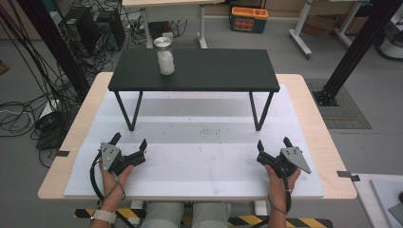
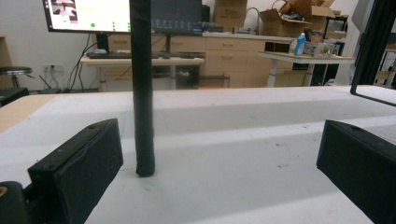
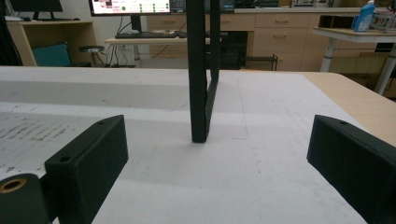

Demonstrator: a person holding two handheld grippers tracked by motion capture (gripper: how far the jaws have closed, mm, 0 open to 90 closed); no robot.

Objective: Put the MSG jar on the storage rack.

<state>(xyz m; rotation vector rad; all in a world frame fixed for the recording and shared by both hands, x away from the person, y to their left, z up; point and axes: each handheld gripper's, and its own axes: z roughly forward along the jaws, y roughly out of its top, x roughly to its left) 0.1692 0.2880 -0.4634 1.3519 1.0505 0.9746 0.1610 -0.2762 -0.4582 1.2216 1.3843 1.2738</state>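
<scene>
Item: jar point(image 1: 166, 56) with metal lid, holding white contents, is standing upright on the black shelf point(image 1: 214, 71), toward its 10 o'clock corner. The shelf is standing on the white mat point(image 1: 199, 161). At the mat's 7 o'clock, your left gripper point(image 1: 129, 143) is resting released, jaws wide apart; at 5 o'clock, your right gripper point(image 1: 274, 143) is doing likewise. Both are sitting well apart from the jar.
</scene>
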